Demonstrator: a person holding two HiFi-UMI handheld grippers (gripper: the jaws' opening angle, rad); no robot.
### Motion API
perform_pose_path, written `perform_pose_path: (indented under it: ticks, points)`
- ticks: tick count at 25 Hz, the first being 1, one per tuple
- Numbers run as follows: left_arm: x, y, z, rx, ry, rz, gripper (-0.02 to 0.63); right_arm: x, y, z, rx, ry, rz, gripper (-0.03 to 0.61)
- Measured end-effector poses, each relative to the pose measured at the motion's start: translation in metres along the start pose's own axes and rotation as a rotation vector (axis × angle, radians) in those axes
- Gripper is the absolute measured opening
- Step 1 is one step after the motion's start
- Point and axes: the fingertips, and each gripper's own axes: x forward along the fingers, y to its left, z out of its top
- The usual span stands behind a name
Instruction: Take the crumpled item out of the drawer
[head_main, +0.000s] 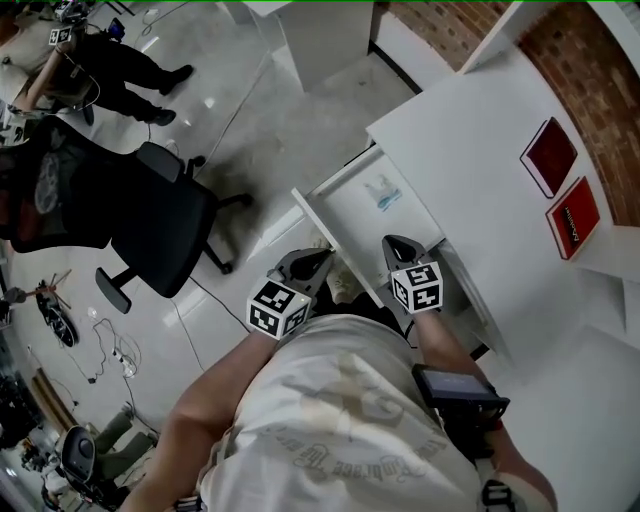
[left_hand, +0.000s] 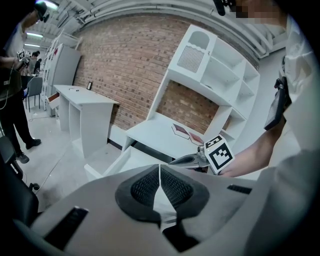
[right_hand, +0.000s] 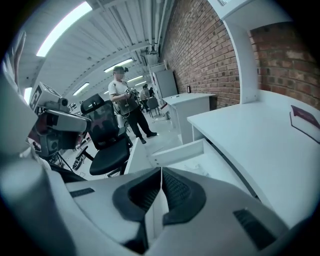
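The smooth white desk (head_main: 470, 150) fills the right of the head view, its thin-walled drawer (head_main: 350, 215) pulled out at centre — a slick floor where a light thing could skid away from a clumsy push. The left gripper (head_main: 312, 262) and right gripper (head_main: 398, 246), hard grey shells with ribbed dark pads, sit at the drawer's lower end with jaws pressed together on nothing; unopened, they would likely shove, not pinch. The crumpled item (head_main: 383, 193), small, pale and flimsy-looking, lies on the drawer floor near its upper end.
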Motion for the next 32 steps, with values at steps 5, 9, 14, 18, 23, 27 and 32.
perform_pose_path:
  ticks: [5, 9, 14, 18, 23, 27, 32]
  points:
    - [0.006, 0.004, -0.003, -0.016, 0.018, -0.014, 0.028, 0.012, -0.007, -0.001, -0.019, 0.032, -0.005, 0.026]
    - [0.012, 0.011, -0.005, -0.035, 0.024, -0.011, 0.027, 0.023, -0.012, -0.001, -0.033, 0.047, -0.005, 0.026]
    - [0.023, 0.016, -0.003, -0.056, 0.013, -0.008, 0.028, 0.038, -0.021, -0.005, -0.053, 0.073, -0.017, 0.028]
    - [0.028, 0.023, -0.004, -0.072, 0.010, -0.003, 0.027, 0.052, -0.027, -0.007, -0.064, 0.094, -0.029, 0.035]
    - [0.029, 0.030, -0.009, -0.100, 0.013, 0.005, 0.028, 0.069, -0.037, -0.014, -0.059, 0.146, -0.039, 0.133]
    - [0.031, 0.035, -0.016, -0.105, 0.027, 0.010, 0.027, 0.083, -0.044, -0.019, -0.065, 0.180, -0.047, 0.161]
    - [0.032, 0.046, -0.024, -0.130, 0.031, 0.020, 0.028, 0.102, -0.050, -0.026, -0.050, 0.205, -0.069, 0.161]
